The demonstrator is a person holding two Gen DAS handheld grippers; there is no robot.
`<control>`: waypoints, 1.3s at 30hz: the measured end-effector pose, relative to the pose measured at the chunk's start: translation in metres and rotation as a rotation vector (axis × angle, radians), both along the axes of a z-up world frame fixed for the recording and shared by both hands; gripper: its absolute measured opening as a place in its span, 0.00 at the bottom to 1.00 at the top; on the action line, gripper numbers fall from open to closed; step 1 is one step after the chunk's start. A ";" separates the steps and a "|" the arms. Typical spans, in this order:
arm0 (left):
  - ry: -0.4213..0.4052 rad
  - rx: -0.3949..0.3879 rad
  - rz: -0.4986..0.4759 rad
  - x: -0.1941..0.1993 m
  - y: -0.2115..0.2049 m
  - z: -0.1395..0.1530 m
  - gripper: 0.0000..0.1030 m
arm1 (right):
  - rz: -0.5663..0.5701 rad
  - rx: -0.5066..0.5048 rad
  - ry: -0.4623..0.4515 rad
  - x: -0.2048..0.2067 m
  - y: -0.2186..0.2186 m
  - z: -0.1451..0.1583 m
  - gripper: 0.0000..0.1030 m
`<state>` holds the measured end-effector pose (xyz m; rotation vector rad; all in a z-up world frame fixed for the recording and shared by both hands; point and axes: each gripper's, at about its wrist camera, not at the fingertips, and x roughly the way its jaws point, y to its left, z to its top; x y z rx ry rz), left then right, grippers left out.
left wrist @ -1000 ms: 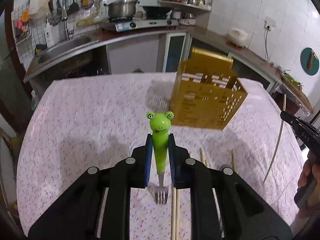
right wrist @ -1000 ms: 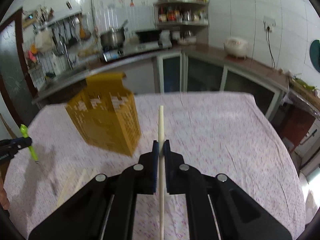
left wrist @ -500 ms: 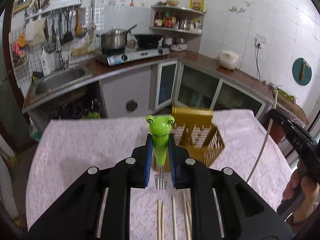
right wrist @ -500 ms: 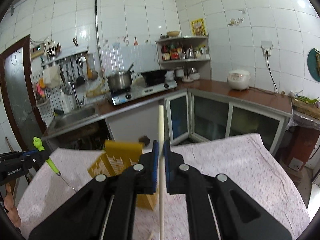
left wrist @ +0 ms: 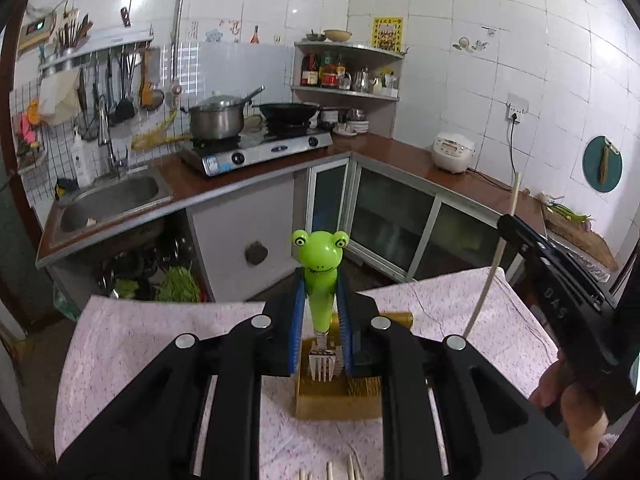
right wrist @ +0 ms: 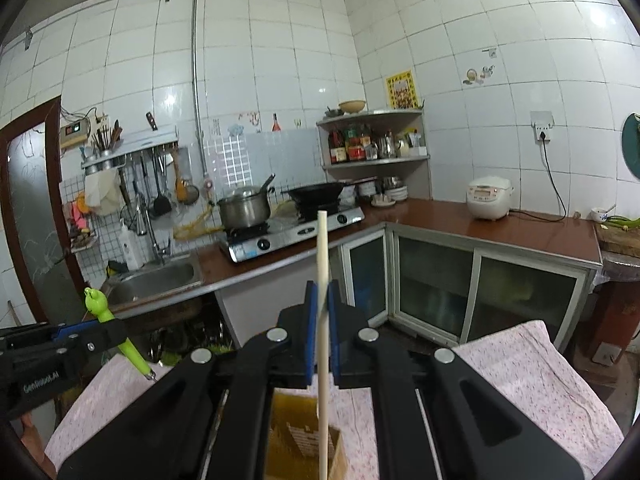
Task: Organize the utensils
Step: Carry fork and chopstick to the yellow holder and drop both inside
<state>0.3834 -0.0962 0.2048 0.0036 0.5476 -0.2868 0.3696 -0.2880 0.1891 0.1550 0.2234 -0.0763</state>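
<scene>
The left tool (left wrist: 320, 300) pinches the frog-handled fork (left wrist: 320, 276), tines down, over the yellow utensil holder (left wrist: 336, 400) on the desk (left wrist: 160, 340). At three o'clock, the right tool (right wrist: 321, 316) clamps one chopstick (right wrist: 322, 248) upright.

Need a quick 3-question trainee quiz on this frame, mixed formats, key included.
1. True or false: the left gripper is shut on the frog-handled fork.
2. What does the right gripper hold? A) a spoon B) a chopstick C) a knife
3. Fill in: below both grippers, on the table, stands a yellow ____.

Key
1. True; tines point down.
2. B
3. Utensil holder
</scene>
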 end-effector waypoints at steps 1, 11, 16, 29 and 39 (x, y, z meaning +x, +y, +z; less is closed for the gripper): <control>-0.003 0.003 -0.001 0.003 -0.003 -0.001 0.14 | -0.007 -0.004 -0.009 0.003 0.001 -0.001 0.06; 0.026 0.050 -0.012 0.022 -0.019 -0.059 0.14 | 0.034 0.058 0.027 0.030 -0.003 -0.056 0.06; 0.040 0.059 -0.017 0.025 -0.023 -0.096 0.14 | 0.082 0.027 0.081 0.035 0.003 -0.092 0.06; 0.098 0.017 0.006 0.033 -0.007 -0.133 0.14 | 0.110 0.015 0.190 0.043 0.008 -0.123 0.07; 0.035 -0.032 0.035 0.013 0.012 -0.108 0.60 | 0.098 0.039 0.248 0.022 -0.003 -0.113 0.58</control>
